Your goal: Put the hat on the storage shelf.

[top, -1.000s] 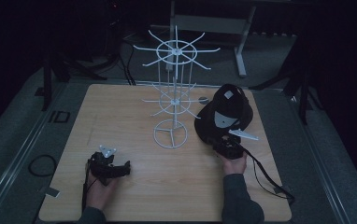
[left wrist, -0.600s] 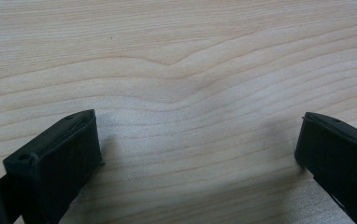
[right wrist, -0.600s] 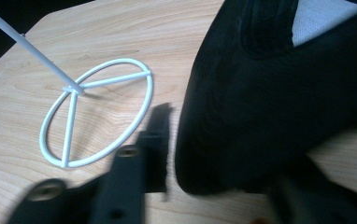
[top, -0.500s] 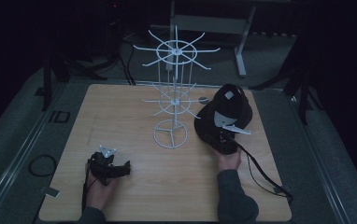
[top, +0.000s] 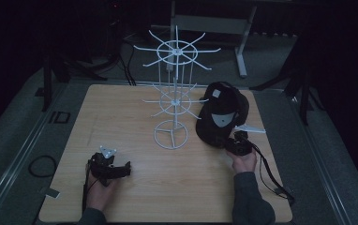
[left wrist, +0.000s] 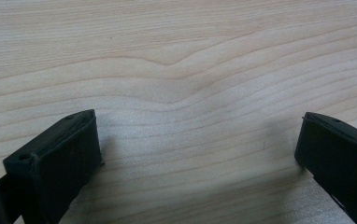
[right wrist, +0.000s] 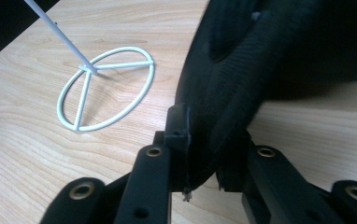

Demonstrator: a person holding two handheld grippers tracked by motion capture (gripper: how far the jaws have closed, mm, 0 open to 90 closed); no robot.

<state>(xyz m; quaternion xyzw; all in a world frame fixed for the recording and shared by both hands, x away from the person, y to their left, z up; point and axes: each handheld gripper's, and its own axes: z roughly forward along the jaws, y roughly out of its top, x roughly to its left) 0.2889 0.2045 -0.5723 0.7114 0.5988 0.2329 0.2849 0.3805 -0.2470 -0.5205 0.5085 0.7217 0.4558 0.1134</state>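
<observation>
Now black cap (right wrist: pixel 260 60) sits pinched (by its edge) in right gripper (right wrist: pixel 204 154).

In the right gripper view the black cap (right wrist: pixel 279 51) runs off the top and right edges, so its crown and brim are cut away. The white rack (right wrist: pixel 104 88) shows just its ring foot and a stub of pole. From above, the right tool (top: pixel 230 140) is half hidden under the cap, its tips unseen.

High view above the table (top: pixel 121 117); gripper views close over its wood.
</observation>
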